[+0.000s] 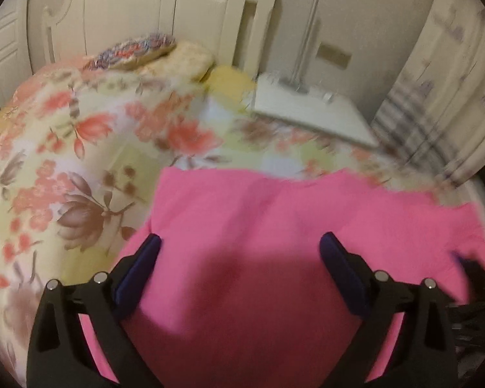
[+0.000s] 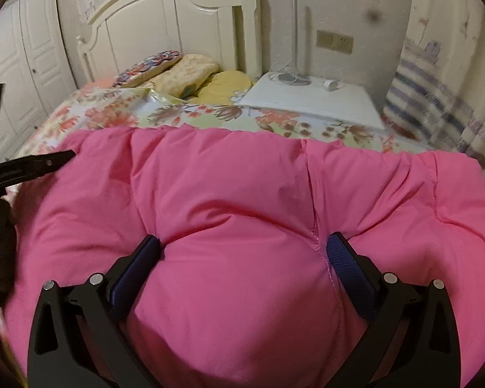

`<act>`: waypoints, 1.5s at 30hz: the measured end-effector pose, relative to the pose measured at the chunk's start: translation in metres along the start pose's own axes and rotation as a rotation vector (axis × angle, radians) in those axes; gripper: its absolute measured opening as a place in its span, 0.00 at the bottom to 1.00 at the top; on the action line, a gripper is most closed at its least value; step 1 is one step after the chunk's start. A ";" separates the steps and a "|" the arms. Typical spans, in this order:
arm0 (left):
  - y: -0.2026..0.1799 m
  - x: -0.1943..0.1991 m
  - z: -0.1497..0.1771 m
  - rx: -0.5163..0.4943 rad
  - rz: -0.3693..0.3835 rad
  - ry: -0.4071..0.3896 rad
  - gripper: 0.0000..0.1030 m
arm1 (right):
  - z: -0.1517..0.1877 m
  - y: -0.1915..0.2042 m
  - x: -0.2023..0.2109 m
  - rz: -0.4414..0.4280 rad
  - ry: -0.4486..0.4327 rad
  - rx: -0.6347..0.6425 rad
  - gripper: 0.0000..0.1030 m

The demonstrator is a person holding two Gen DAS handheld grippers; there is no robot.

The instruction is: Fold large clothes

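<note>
While the pink padded garment (image 2: pixel 242 213) lay spread across the near end of a bed, the right gripper (image 2: pixel 242 252) had its blue-padded fingers (image 2: pixel 349 278) pressed into a puffy bulge of the quilted fabric, one pad on each side, so that the cloth swelled between them and was pinched in their grip. A stitched seam ran down the garment just beside the right-hand pad.

The left gripper (image 1: pixel 241 252) hovered over the same pink garment's left edge with its fingers (image 1: pixel 139 274) spread wide and nothing caught between them; that view was blurred. From the right wrist view, the left gripper showed as a dark arm at the left border, bearing a line of raised lettering too small and soft to read.

Beneath the garment lay a floral bedspread (image 2: pixel 190 113) in coral, brown and pale green. At the head of the bed were a patterned cushion (image 2: pixel 148 68), a cream pillow (image 2: pixel 187 71) and a yellow pillow (image 2: pixel 226 85), set against a cream headboard (image 2: pixel 165 22). Beside the bed stood a white nightstand (image 2: pixel 313 100), its surface carrying a lamp base (image 2: pixel 294 79) and a small white object. A beige wall switch (image 2: pixel 334 42) was fixed above it, with striped curtains (image 2: pixel 436 97) to the right and a white wardrobe (image 2: pixel 32 51) to the left. No brand or label could be read anywhere.
</note>
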State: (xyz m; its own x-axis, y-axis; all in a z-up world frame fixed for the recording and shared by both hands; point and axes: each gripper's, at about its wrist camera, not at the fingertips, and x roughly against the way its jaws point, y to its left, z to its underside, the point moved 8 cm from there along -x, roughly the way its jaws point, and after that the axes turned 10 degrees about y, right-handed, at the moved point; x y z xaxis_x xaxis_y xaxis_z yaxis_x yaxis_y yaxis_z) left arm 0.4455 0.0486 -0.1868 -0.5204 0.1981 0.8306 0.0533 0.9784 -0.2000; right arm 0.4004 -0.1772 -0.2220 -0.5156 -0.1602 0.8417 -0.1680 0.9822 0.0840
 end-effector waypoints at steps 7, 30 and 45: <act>-0.107 0.067 0.007 -0.289 -0.065 -0.152 0.98 | -0.016 -0.032 0.089 0.001 -0.133 -0.042 0.95; -0.161 -0.044 0.040 -0.352 -0.021 0.023 0.98 | 0.002 -0.164 -0.010 0.002 0.104 -0.251 0.96; -0.159 -0.047 0.044 -0.367 -0.054 0.021 0.98 | 0.043 -0.092 0.126 0.040 -0.130 -0.104 0.96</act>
State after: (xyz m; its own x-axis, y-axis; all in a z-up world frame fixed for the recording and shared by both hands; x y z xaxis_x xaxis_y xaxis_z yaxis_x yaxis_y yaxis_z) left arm 0.4242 -0.1186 -0.2168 -0.5137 0.1431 0.8459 0.3302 0.9430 0.0410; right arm 0.3149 -0.2918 -0.1464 -0.6257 -0.1256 0.7699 -0.0607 0.9918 0.1125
